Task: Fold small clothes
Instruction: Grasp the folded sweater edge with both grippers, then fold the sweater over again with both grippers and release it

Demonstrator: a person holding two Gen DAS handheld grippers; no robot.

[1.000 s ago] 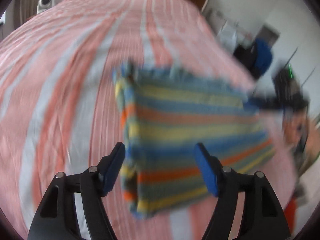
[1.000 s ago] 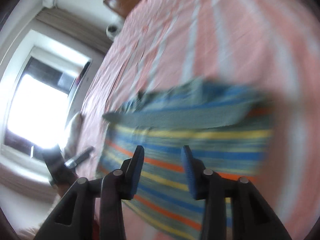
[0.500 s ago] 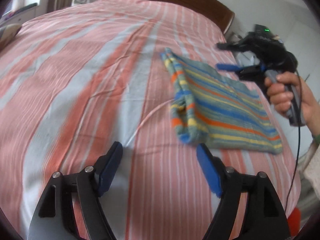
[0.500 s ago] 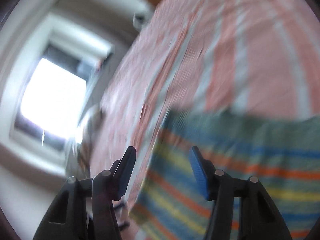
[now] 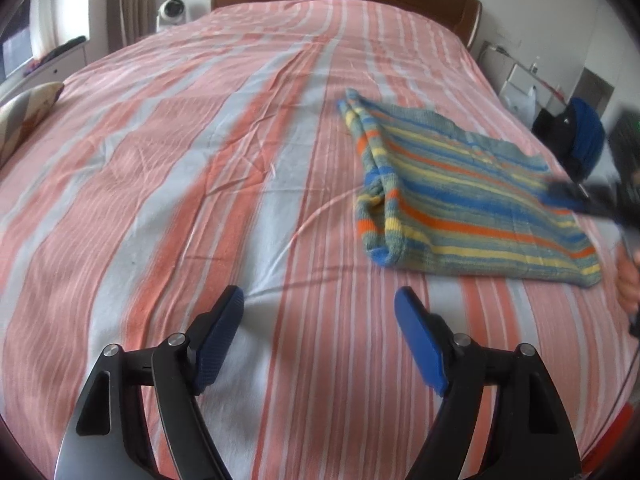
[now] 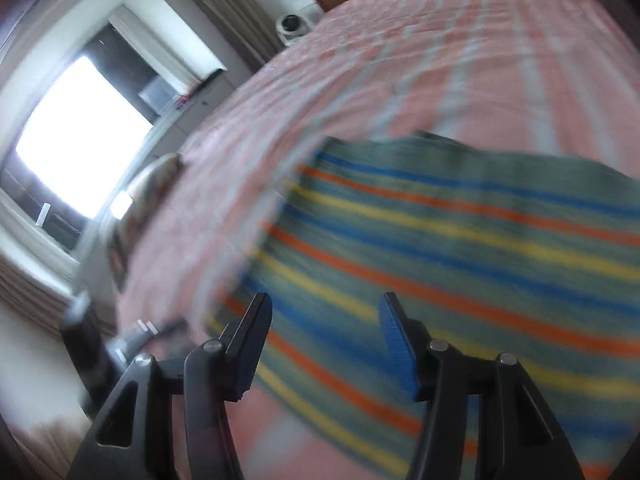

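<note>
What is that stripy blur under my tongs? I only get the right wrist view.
Observer: A striped knit garment, folded over. The left wrist view shows its doubled edge sharply.
Operator: Is the other pair of tongs holding it?
Observer: No. The left tongs stand open and empty over bare bed sheet, short of the garment.
Operator: And where are mine?
Observer: From the left view, your right tongs appear blurred at the garment's right edge, held in a hand.
</note>
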